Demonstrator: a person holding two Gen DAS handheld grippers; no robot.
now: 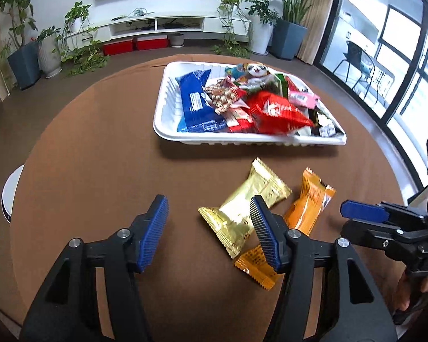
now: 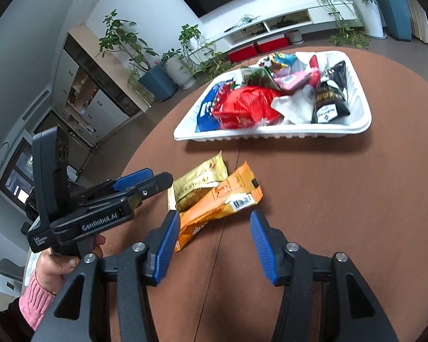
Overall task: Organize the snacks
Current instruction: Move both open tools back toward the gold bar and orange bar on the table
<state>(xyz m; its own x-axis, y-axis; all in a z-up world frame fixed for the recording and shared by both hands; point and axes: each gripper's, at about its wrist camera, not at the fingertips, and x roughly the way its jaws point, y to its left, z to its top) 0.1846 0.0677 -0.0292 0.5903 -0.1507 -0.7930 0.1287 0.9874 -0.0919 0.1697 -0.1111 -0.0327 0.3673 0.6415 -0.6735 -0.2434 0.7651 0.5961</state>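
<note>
A white tray holds several snack packs, among them a blue pack and a red pack; it also shows in the right wrist view. A gold pack and an orange pack lie on the brown table in front of the tray, the gold one overlapping the orange one. They also show in the right wrist view: gold pack, orange pack. My left gripper is open and empty, its right finger over the packs. My right gripper is open and empty just before the orange pack.
The round brown table has an edge curving at left and right. Each gripper shows in the other's view: the right one right of the packs, the left one left of them. Potted plants and a TV shelf stand behind.
</note>
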